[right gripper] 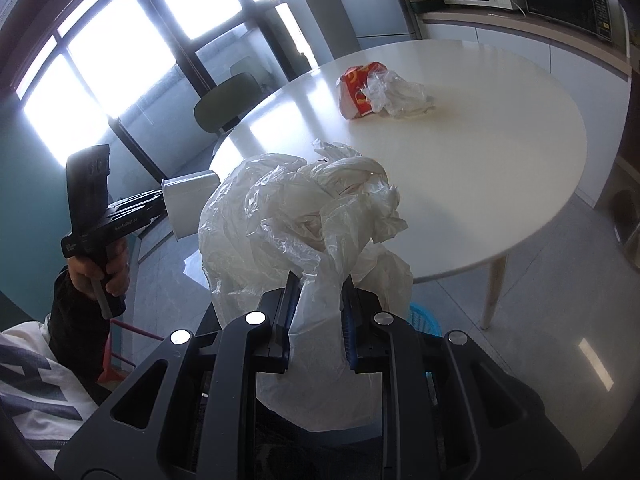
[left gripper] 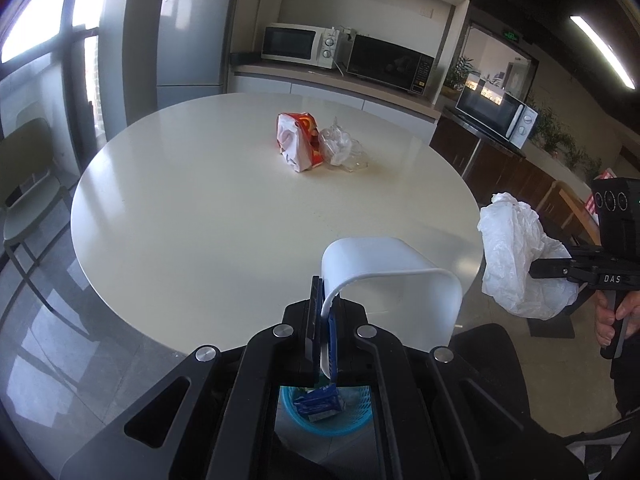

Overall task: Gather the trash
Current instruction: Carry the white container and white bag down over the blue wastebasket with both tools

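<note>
Left gripper (left gripper: 326, 320): clenched on the rim of a white plastic box (left gripper: 394, 280), which it holds up just past the near edge of the table; the box wall sits pinched between the two fingers.
Right gripper (right gripper: 318, 312): clamped on a crumpled white plastic bag (right gripper: 304, 220); the bag bulges up and forward from between the fingers and hangs off the table's edge, over the floor.
Hands: the right hand (left gripper: 612, 316) grips its handle at the right edge of the left view; the left hand (right gripper: 102, 268) grips its handle at the left of the right view, with a dark sleeve below it.
Table (left gripper: 200, 208): round and white, on pale legs.
Trash still on the table: a red and white snack bag (left gripper: 298, 142) lies near the middle, with a clear crumpled plastic wrapper (left gripper: 340, 148) touching its right side.
Basket (left gripper: 348, 424): blue, on the floor below the left gripper; a blue packet (left gripper: 318, 404) lies inside it.
Surroundings: a grey fridge (left gripper: 196, 36) stands behind the table, a white microwave (left gripper: 298, 44) and a black microwave (left gripper: 390, 62) sit side by side on the counter, and a green chair (left gripper: 30, 188) stands at the table's left by the windows.
</note>
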### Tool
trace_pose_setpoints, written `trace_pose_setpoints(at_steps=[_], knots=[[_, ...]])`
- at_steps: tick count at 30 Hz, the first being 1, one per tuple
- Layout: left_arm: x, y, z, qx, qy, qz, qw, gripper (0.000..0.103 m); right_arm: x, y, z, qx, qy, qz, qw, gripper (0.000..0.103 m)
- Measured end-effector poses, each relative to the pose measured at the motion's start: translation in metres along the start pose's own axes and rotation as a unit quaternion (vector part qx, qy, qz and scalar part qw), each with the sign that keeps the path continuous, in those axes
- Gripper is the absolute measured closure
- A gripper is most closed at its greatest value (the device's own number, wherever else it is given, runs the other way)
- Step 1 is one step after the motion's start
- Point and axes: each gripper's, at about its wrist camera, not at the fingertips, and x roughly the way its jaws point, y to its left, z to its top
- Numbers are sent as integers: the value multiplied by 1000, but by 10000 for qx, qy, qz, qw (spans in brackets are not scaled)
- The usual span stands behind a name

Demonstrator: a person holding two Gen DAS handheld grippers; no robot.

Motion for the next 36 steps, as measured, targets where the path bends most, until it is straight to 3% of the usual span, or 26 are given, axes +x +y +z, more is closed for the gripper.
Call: trace_pose_setpoints(at_steps=[11, 21, 28, 36], knots=[[-9, -17, -44, -13, 192, -295, 9994, 101, 13, -1, -50, 220, 345, 266, 9988, 85], [15, -21, -78, -112, 604, -371, 9974, 101, 41, -3, -76, 410, 707, 455, 9956, 85], [42, -17, -98, -269, 997, -373, 9940, 101, 69, -20, -89, 662, 1025, 426, 9916, 85], [99, -3, -126, -627, 1664, -325, 9835, 101, 119, -57, -109, 1222, 1417, 176, 9822, 85]])
